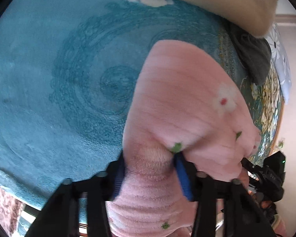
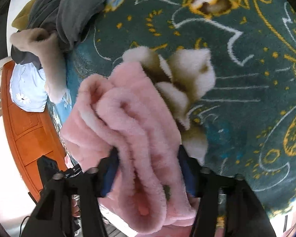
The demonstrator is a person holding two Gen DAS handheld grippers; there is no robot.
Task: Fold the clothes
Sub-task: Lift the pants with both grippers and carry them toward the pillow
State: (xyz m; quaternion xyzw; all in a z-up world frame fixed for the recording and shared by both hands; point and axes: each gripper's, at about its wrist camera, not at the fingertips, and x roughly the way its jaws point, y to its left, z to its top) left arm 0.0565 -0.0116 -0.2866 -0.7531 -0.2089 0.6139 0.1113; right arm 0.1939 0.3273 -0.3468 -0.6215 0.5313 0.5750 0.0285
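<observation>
A pink fleece garment with white flowers and green leaves hangs over a teal carpeted surface. My left gripper is shut on a bunched fold of it, blue pads pressing the fabric. In the right wrist view the same pink garment is bunched in thick folds, and my right gripper is shut on it. The right gripper also shows at the lower right of the left wrist view, close to the garment's edge.
A grey garment and a beige fleece piece lie in a pile at the carpet's edge. A light blue flowered cloth lies beside an orange wooden cabinet. The carpet has a dark green patterned border.
</observation>
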